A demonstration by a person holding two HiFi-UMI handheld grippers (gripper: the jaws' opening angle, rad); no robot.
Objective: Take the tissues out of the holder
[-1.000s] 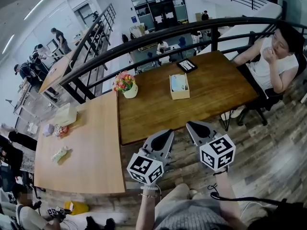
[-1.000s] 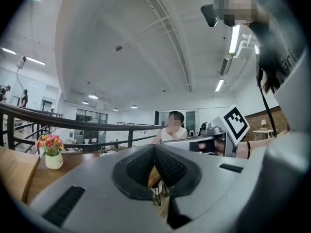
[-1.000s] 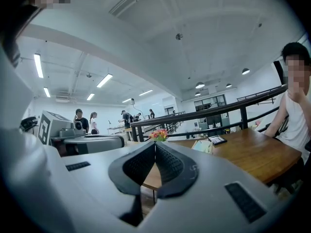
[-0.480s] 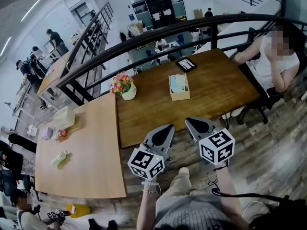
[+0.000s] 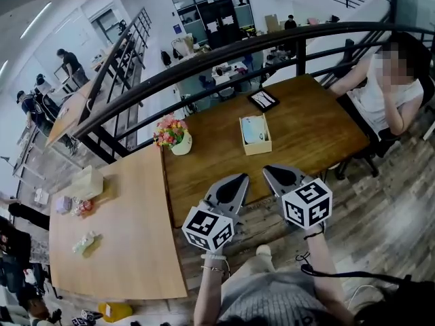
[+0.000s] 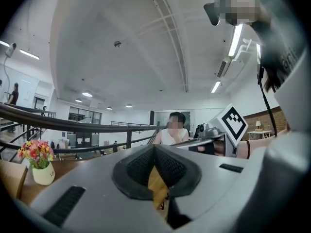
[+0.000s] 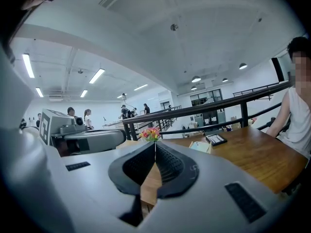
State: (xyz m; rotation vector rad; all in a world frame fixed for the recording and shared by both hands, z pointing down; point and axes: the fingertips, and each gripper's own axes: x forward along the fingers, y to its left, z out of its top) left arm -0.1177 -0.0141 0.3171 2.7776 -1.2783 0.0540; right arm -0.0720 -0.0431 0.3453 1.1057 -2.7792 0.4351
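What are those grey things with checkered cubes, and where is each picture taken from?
A person holds two hand tools, each a two-jaw gripper with a marker cube. The head view looks down from a camera on their head: left gripper, right gripper. The other two pictures come from cameras riding on each gripper, looking along its jaws. Both pairs of jaws are closed, holding nothing. Ahead, the dark table carries a tissue holder, a pot of flowers and a dark flat item. A seated person is beside it.

Your left gripper [image 5: 239, 179] and right gripper [image 5: 270, 171] look matt grey plastic (pads [image 7: 170, 168] black, ribbed); the holder [image 5: 258, 148] at centre is pale wood, its table [image 5: 319, 128] darker, smooth wood.
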